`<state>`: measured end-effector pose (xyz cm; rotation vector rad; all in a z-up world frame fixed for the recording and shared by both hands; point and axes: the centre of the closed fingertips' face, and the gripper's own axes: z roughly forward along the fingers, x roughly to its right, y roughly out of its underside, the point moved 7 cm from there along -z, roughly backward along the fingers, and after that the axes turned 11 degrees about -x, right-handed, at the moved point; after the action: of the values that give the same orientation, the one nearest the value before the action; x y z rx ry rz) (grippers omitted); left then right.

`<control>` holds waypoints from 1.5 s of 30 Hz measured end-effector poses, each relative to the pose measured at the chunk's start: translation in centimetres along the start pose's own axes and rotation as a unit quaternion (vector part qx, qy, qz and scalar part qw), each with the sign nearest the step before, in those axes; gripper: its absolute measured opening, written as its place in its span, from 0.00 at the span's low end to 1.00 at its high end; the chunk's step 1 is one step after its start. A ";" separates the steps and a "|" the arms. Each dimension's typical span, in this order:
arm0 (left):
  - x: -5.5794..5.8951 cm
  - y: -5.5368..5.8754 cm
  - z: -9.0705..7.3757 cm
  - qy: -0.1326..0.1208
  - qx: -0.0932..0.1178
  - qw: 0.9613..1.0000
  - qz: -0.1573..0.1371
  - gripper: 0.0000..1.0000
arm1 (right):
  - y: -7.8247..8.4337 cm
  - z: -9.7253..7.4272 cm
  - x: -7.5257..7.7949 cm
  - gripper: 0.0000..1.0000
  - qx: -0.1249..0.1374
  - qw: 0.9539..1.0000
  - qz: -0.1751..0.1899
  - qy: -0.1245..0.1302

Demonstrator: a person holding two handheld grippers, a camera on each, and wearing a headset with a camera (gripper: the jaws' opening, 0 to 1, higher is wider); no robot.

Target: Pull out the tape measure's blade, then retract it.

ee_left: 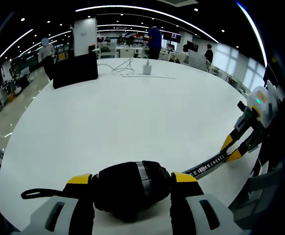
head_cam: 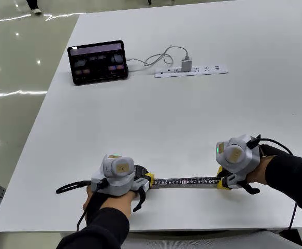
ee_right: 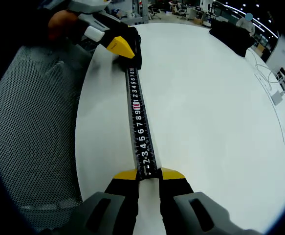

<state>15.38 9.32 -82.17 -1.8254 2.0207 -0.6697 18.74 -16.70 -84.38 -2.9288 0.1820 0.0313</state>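
Our left tool (ee_left: 131,178) pinched the black tape measure case (ee_left: 125,196) between its yellow-tipped jaws, near the front edge of the white bench (head_cam: 192,119). We saw the blade (ee_right: 139,117) drawn out flat along the bench to the right tool (ee_right: 149,174), which was pressed together on the blade's end. A tablet (head_cam: 98,61) and a power strip (head_cam: 192,70) lay well apart, at the far side.

Tablet (head_cam: 98,61), power strip (head_cam: 191,71), white table (head_cam: 192,119)

Tip of blade (ee_right: 141,142) hidden inside right tongs (ee_right: 147,174), tape measure case (ee_left: 130,188) sides covered by left tongs (ee_left: 132,178), tablet screen (head_cam: 98,61) unreadable
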 end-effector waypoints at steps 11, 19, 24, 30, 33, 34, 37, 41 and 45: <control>0.0 0.0 0.0 0.000 0.001 1.000 -0.001 0.59 | -0.6 0.1 -0.2 0.11 0.001 1.000 -0.004 0.002; 0.0 0.1 0.0 0.000 0.001 1.000 -0.001 0.59 | -1.0 0.2 -0.2 0.11 0.004 1.000 -0.004 0.002; 0.0 0.1 0.0 0.000 0.001 1.000 -0.001 0.59 | -1.2 0.3 -0.2 0.11 0.004 1.000 -0.006 0.002; 0.0 0.1 0.0 0.000 0.001 1.000 -0.001 0.59 | -1.6 0.4 -0.3 0.11 0.006 1.000 -0.008 0.000; 0.0 0.1 0.0 0.000 0.001 1.000 -0.001 0.59 | -1.8 0.4 -0.4 0.11 0.007 1.000 -0.009 0.001; 0.0 0.1 0.0 0.000 0.001 1.000 -0.001 0.59 | -1.8 0.5 -0.4 0.11 0.007 1.000 -0.010 0.001; 0.0 0.1 0.0 0.000 0.001 1.000 -0.001 0.59 | -2.0 0.5 -0.4 0.11 0.006 1.000 -0.012 0.001; 0.0 0.0 0.0 0.000 0.001 1.000 -0.001 0.59 | -2.3 0.6 -0.4 0.11 0.007 1.000 -0.012 0.000; 0.0 0.0 0.0 -0.001 0.002 1.000 -0.001 0.59 | -2.6 0.6 -0.4 0.11 0.008 1.000 -0.013 -0.001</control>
<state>15.33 9.29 -82.17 -1.8242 2.0161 -0.6728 18.62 -13.99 -84.41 -2.9148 0.1447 0.0288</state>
